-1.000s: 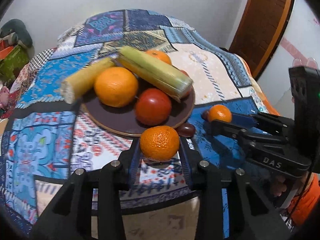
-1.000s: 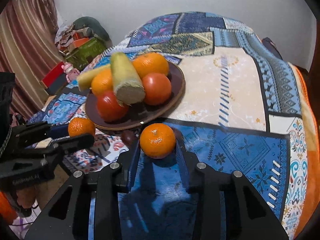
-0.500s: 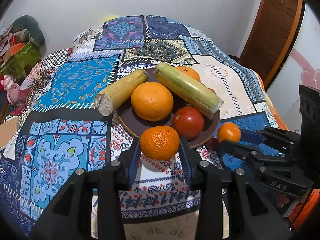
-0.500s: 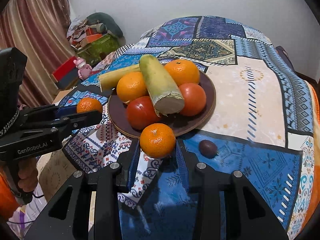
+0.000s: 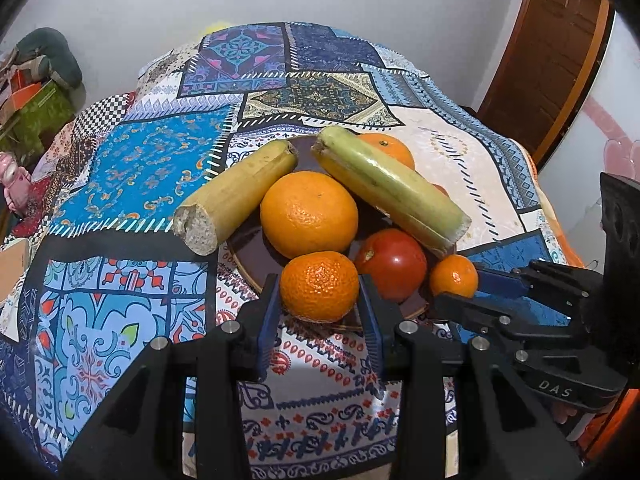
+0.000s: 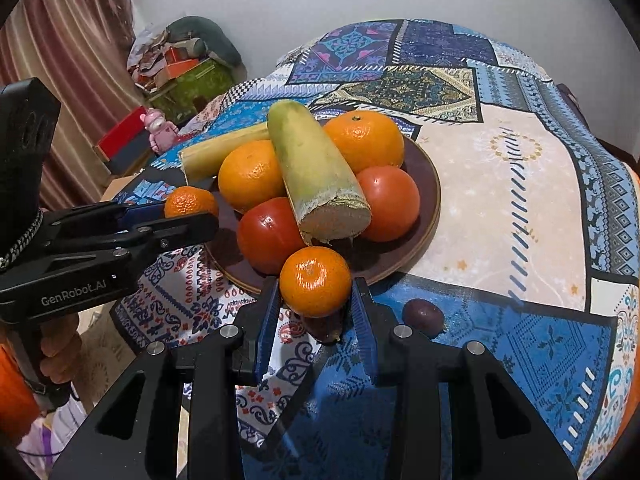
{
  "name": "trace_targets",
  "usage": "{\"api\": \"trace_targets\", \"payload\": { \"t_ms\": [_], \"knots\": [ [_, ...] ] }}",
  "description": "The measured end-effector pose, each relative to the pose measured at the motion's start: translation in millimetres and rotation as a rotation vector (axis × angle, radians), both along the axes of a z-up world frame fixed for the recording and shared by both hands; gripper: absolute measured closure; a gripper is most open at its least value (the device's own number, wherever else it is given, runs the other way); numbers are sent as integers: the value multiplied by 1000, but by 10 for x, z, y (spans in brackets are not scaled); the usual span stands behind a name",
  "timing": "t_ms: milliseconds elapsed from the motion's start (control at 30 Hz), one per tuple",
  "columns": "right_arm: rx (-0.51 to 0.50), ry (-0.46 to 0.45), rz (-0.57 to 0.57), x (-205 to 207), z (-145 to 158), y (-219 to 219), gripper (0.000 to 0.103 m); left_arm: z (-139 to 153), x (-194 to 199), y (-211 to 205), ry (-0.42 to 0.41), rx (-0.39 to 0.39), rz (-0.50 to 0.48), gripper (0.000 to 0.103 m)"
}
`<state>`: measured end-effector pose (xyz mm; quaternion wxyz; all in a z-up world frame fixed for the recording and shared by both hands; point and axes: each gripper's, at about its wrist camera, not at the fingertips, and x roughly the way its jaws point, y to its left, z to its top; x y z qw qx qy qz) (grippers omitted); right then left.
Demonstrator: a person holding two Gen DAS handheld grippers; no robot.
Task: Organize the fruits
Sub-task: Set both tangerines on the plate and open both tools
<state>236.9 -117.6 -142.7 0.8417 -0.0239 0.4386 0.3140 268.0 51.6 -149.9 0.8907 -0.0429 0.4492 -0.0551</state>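
A dark brown plate on a patchwork blanket carries two big oranges, two tomatoes, a green cane piece and a yellow cane piece. My left gripper is shut on a tangerine at the plate's near rim. Beside it, my right gripper is shut on a smaller tangerine, also at the rim.
A small dark fruit lies on the blanket right of my right gripper; another dark one sits under it. Boxes and a pink toy are piled at the left by a curtain. A wooden door stands at the right.
Both grippers have carried their tangerines leftward along the plate's near rim. The loose dark fruit, once left of the right gripper, now lies to its right.
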Motion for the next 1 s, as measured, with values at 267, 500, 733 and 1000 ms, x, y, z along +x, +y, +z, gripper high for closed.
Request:
{"api": "trace_targets", "payload": {
  "t_ms": [267, 500, 733, 1000],
  "knots": [
    [2, 0, -5, 48, 9, 1, 70, -67, 64, 11, 14, 0, 2, 65],
    [-36, -29, 0, 58, 9, 38, 70, -108, 108, 9, 29, -6, 3, 65],
    [-48, -35, 6, 74, 14, 45, 69, -114, 108, -46, 23, 8, -8, 65],
    [-50, -24, 3, 73, 13, 9, 64, -103, 51, -60, 17, 10, -10, 63]
  ]
}}
